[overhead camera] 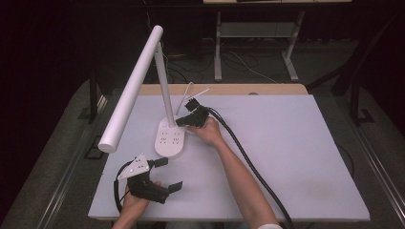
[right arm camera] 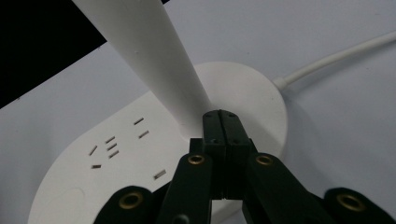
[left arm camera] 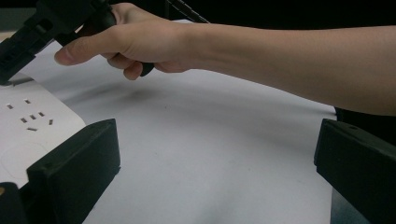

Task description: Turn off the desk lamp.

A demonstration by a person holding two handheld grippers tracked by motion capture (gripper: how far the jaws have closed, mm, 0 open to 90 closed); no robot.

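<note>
Right now your right tool [overhead camera: 180,121] has its jaws pressed flat together with nothing between them, and their tips rest against the base [right arm camera: 154,154] of the white desk lamp [overhead camera: 143,81], right at the foot of its upright stem [right arm camera: 154,56]. The lamp stands on the white counter [overhead camera: 286,157], left of centre, its base carrying socket slots [right arm camera: 109,147] and its light bar slanting out over the counter's left edge. A white cord [right arm camera: 336,58] leaves the back of the base. Your left tool [overhead camera: 168,174] sits near the counter's front edge, close to the base, with its jaws spread wide and holding nothing. From the left tool's camera, your right hand [left arm camera: 135,39] grips its handle just above the counter.
</note>
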